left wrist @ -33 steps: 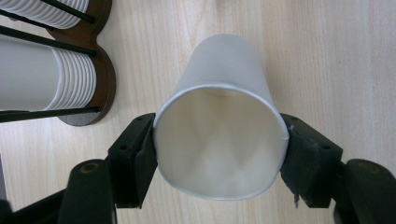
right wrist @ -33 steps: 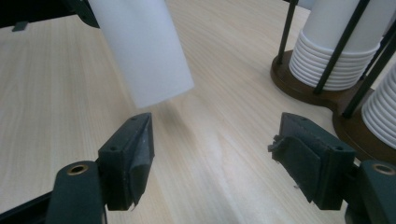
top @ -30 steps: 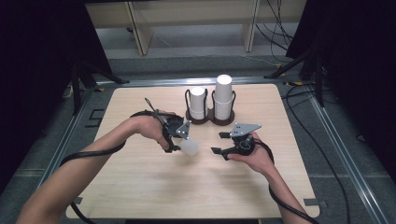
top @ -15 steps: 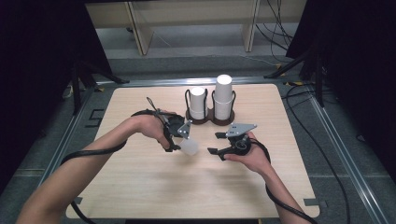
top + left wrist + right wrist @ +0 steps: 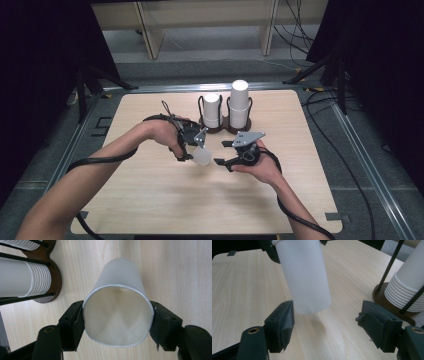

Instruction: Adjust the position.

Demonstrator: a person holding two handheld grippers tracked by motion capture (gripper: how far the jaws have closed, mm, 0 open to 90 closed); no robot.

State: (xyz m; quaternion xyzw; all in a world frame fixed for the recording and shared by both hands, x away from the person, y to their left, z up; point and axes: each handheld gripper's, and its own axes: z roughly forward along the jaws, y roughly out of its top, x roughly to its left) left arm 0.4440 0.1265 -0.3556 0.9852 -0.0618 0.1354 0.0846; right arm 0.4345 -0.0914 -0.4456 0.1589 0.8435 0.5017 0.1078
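Lighting is uneven in the high view: the table (image 5: 150,200) is brightly and evenly lit from above, while the surroundings to both sides fall into near-black. Shadows under both tongs are soft and faint. That view is slightly soft overall, with fine detail lost.

In the left gripper view, the white cup (image 5: 117,312) between the left tongs (image 5: 117,325) is sharp at its rim; its inner wall shows mild glare.

In the right gripper view, the right tongs (image 5: 332,327) are sharp; a pale sheen lies on the table between them. The cup (image 5: 303,275) beyond them is slightly blurred, its surface washed out.
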